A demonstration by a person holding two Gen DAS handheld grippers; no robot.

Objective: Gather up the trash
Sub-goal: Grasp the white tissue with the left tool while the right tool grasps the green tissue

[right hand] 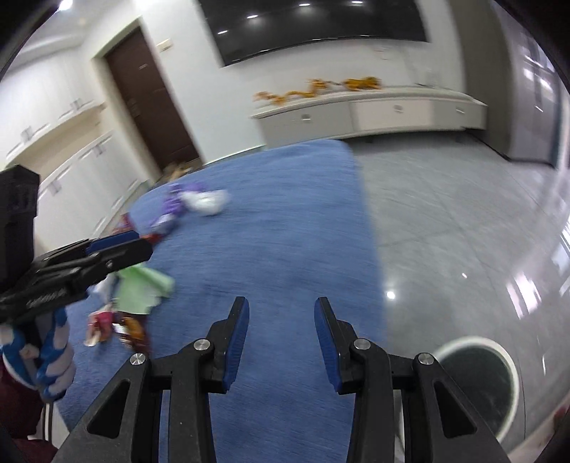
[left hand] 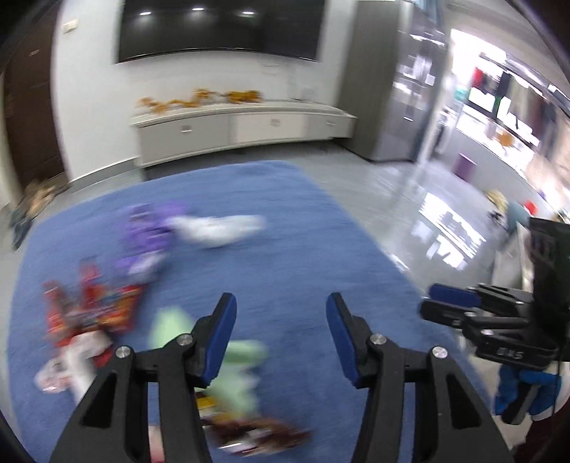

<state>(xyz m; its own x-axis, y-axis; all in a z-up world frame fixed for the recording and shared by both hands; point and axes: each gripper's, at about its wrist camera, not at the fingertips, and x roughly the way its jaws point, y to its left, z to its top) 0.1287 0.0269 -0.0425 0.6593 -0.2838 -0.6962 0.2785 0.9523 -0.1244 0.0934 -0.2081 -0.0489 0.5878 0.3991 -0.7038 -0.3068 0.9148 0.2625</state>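
Note:
Litter lies on a blue rug (left hand: 285,231): a purple wrapper (left hand: 146,235), a white crumpled bag (left hand: 217,228), red snack packets (left hand: 92,306), a pale green wrapper (left hand: 238,359) and a brown wrapper (left hand: 256,434). My left gripper (left hand: 281,301) hovers open above the rug with nothing between its pads; the green wrapper lies below its left finger. My right gripper (right hand: 282,304) is open and empty over bare rug. A round bin with a white rim (right hand: 477,384) stands on the floor at its lower right. Both views are motion-blurred.
The rug (right hand: 285,231) meets glossy grey floor tiles (right hand: 445,231) on the right. A low white cabinet (left hand: 242,124) runs along the far wall under a dark screen (left hand: 221,28). A brown door (right hand: 149,99) is at the left. Gloved hands (right hand: 53,356) hold the grippers.

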